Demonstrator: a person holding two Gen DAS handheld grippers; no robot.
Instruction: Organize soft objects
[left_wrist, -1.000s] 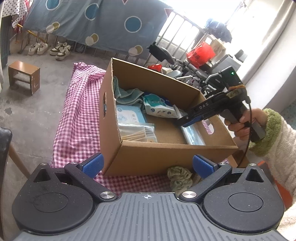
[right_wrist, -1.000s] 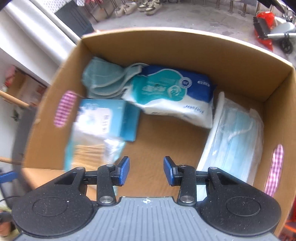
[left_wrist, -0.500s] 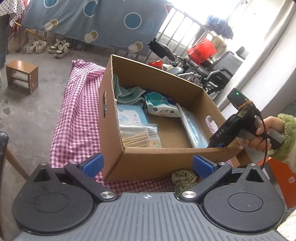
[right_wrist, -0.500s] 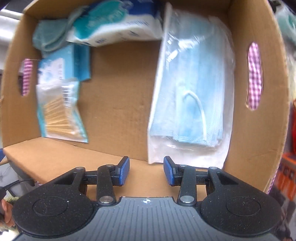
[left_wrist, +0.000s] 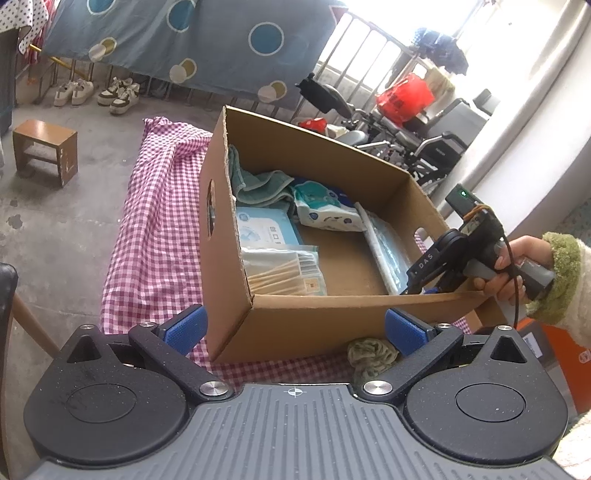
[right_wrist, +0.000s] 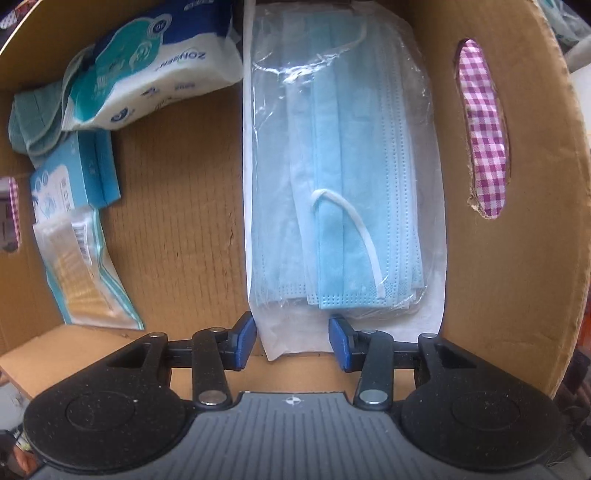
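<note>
The left gripper (left_wrist: 293, 328) has a ribbed grey body, two black round housings, black linkage arms with silver screws and blue ridged pads (left_wrist: 185, 328). The right gripper (right_wrist: 292, 339) is built alike; from outside it shows white "DAS" lettering, a green light and a black cable. The right hand (left_wrist: 511, 264) has bare skin under a cream sleeve (left_wrist: 576, 291) with a fuzzy green cuff.

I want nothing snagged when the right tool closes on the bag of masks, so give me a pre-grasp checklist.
1. Right tool open: ok.
2. Bag of masks lined up; its near edge sits between the fingers: ok.
3. Bag free of the tissue pack: ok.
4. Fingers clear of the cardboard box wall: cannot tell.
5. Left tool open, outside the box: ok.
6. Green cloth still outside, waiting: not ok.
</note>
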